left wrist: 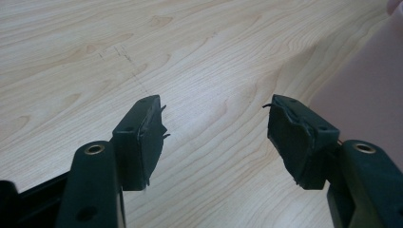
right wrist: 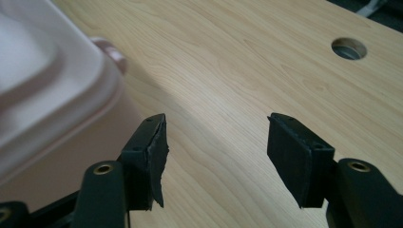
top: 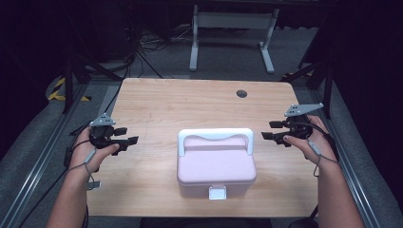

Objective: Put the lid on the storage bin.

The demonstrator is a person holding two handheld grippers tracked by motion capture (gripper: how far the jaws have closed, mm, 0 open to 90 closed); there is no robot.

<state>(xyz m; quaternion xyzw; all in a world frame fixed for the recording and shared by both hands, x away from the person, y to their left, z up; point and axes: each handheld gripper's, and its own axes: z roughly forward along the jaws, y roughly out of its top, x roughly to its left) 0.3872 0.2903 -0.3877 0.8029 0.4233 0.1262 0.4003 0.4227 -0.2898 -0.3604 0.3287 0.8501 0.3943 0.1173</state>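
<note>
A pink lidded box (top: 216, 164) with a white handle (top: 215, 137) and a white front latch (top: 217, 193) stands closed on the wooden table (top: 190, 102), near its front middle. My left gripper (top: 129, 135) hovers to the left of the box, open, with nothing between its jaws; in the left gripper view (left wrist: 216, 135) bare wood lies between them and the box's pink side (left wrist: 370, 80) is at the right edge. My right gripper (top: 267, 130) hovers to the right of the box, open and empty (right wrist: 216, 152), with the box's lid (right wrist: 43, 85) at the left.
A round cable hole (top: 241, 93) sits in the table's far right part (right wrist: 349, 48). White desk legs (top: 233, 35) stand on the floor beyond the table, with cables around them. Metal rails run along both sides of the table.
</note>
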